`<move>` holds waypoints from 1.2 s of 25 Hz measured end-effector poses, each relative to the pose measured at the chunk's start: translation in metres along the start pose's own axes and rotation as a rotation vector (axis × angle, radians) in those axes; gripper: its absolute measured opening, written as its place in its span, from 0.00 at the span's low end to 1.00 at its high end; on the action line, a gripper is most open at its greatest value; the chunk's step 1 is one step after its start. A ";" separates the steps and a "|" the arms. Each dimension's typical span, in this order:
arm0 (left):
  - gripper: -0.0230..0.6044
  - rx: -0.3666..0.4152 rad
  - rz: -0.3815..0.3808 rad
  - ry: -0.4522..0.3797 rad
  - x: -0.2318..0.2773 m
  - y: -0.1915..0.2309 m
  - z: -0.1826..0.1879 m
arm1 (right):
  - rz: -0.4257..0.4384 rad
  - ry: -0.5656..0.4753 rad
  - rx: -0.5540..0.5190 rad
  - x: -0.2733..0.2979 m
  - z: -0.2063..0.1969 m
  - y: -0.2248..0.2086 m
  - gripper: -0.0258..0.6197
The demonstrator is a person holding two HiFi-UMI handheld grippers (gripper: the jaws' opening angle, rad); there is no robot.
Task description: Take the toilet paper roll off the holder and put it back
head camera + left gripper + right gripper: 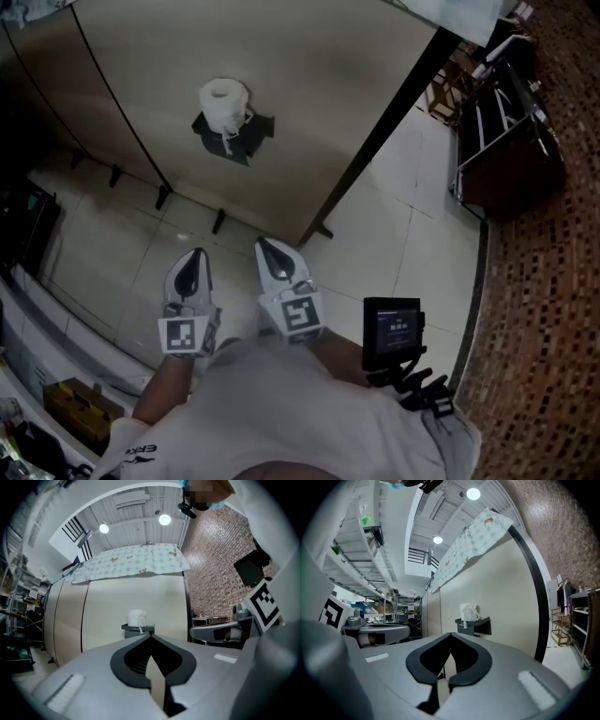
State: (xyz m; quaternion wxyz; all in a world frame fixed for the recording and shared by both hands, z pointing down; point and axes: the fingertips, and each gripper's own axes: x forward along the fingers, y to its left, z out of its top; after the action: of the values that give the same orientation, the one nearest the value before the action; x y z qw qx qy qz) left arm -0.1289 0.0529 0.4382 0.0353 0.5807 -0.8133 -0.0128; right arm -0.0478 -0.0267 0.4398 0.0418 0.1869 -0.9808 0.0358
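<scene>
Head view: the toilet paper roll [225, 101] sits on its black holder [236, 139], fixed to the beige partition wall [309, 84] at the far left of the scene. It appears to stand upright on the bracket, with a short tail of paper hanging over the front edge. Both tools are held near the person's body, side by side and well apart from the roll. The left gripper [194, 258] has its jaws pressed together with nothing between them, and the right gripper [268, 247] is likewise closed and empty.

The task looks not yet begun, so the step in hand is the approach. To do it well, one gripper should probably lead, opening its jaws wide before it gets near, since the roll is broad and soft. Coming in level with the roll's middle and closing gently on its sides should avoid crushing it or snagging the loose tail. If the roll sits on a peg, which no view shows, lifting straight up before pulling away should free it cleanly.
</scene>
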 end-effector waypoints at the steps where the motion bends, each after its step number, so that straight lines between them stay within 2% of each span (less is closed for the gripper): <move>1: 0.04 0.002 0.009 -0.005 0.010 0.002 -0.001 | 0.002 -0.003 -0.002 0.006 0.001 -0.008 0.06; 6: 0.04 0.008 0.029 -0.017 0.049 0.011 0.003 | -0.006 -0.005 -0.016 0.036 0.009 -0.039 0.06; 13: 0.04 0.003 0.049 -0.058 0.095 0.047 0.013 | -0.023 -0.012 -0.069 0.090 0.026 -0.054 0.06; 18: 0.04 0.002 0.007 -0.078 0.129 0.069 0.021 | -0.078 -0.017 -0.085 0.117 0.031 -0.064 0.06; 30: 0.04 -0.004 -0.168 -0.123 0.204 0.122 0.045 | -0.236 0.035 -0.117 0.196 0.045 -0.070 0.06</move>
State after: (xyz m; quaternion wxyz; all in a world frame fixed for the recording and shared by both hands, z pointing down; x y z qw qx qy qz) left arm -0.3133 -0.1015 0.4099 -0.0150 0.6447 -0.7625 -0.0529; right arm -0.2067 -0.1668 0.4180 0.0738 0.2978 -0.9515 -0.0235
